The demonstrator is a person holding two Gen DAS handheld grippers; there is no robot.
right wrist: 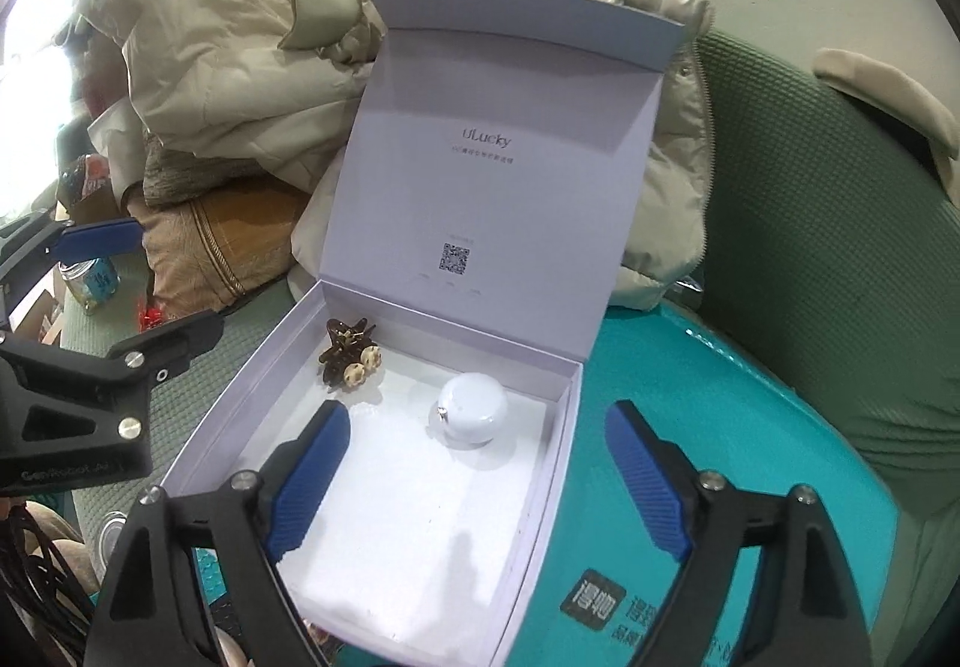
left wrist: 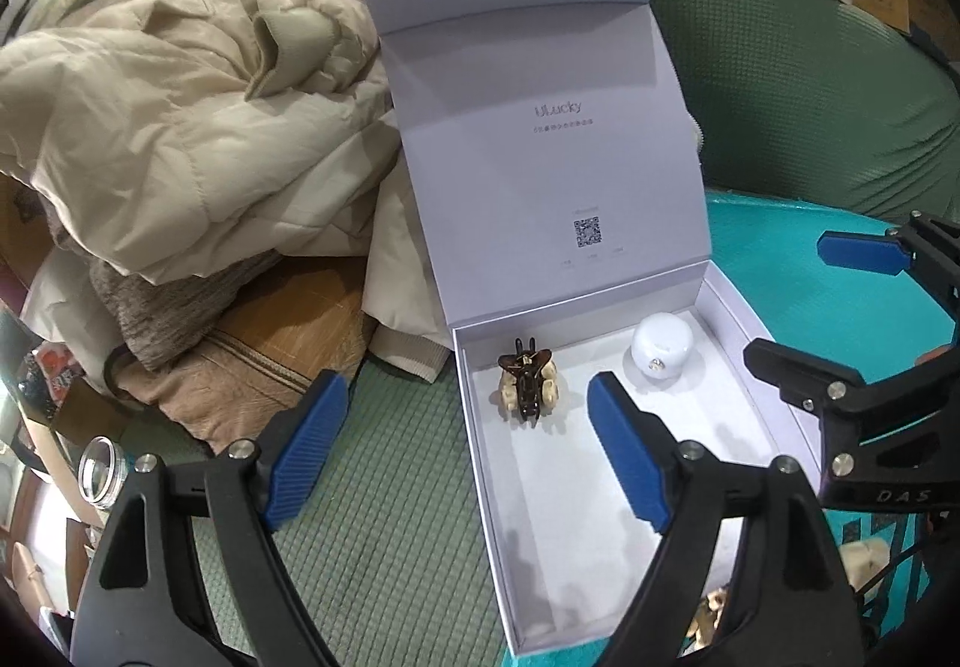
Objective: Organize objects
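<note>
Blue-padded grippers (left wrist: 462, 445) (right wrist: 480, 481) spread above box (right wrist: 252, 385)

Small print under box lid (left wrist: 540, 139) logo too tiny to read; jar (left wrist: 102, 472) partly cut off.

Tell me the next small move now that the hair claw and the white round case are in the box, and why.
Probably swing the upright lid down to close the white box. The hair claw and white round case already lie apart on its floor, and both the left gripper and right gripper are open and empty. More loose items may remain unseen.
</note>
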